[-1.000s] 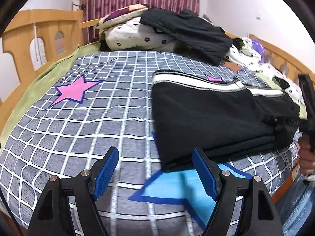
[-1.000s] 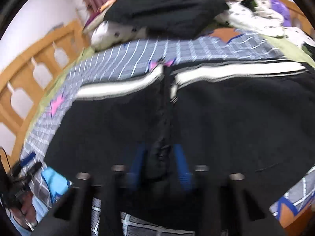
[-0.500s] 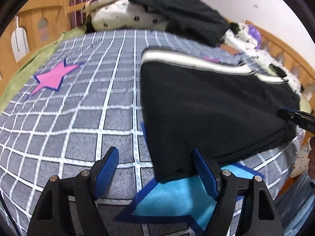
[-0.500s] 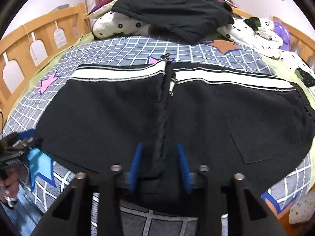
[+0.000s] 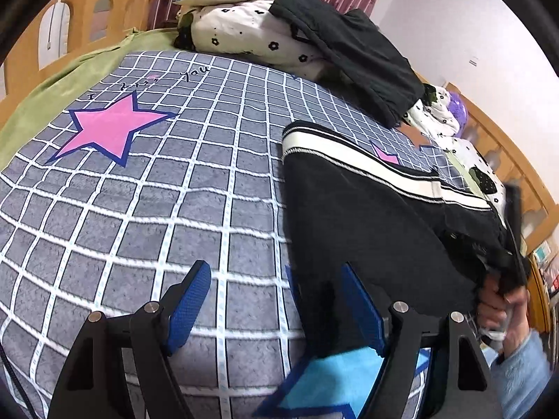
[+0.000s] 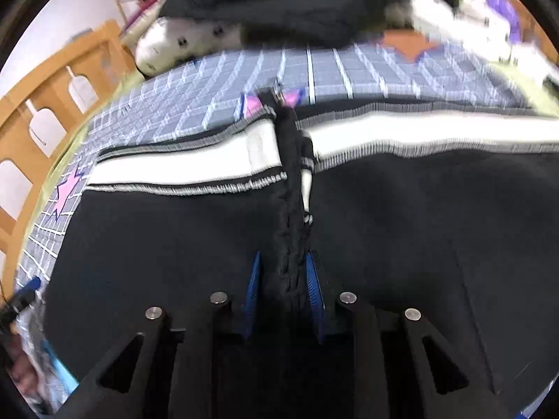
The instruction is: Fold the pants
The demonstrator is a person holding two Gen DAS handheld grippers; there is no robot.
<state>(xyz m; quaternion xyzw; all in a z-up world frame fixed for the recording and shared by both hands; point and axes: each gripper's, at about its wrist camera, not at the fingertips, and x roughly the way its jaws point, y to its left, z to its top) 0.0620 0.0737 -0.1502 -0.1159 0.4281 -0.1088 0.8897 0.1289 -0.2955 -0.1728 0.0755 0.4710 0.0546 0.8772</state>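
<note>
The pants (image 5: 370, 216) lie spread on the bed (image 5: 146, 209), right of a star (image 5: 108, 129) on its cover; behind them bedding (image 5: 251, 31) is heaped at the headboard (image 5: 101, 7), a dark garment (image 5: 353, 56) draped over it.

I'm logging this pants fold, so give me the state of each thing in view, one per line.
Black pants with white striped waistband: lying flat on the bed, centre seam bunched.
Left gripper: open, straddling the pants' corner edge.
Right gripper: jaws closing around the bunched seam.
Dark garment: draped over the pillows.
</note>
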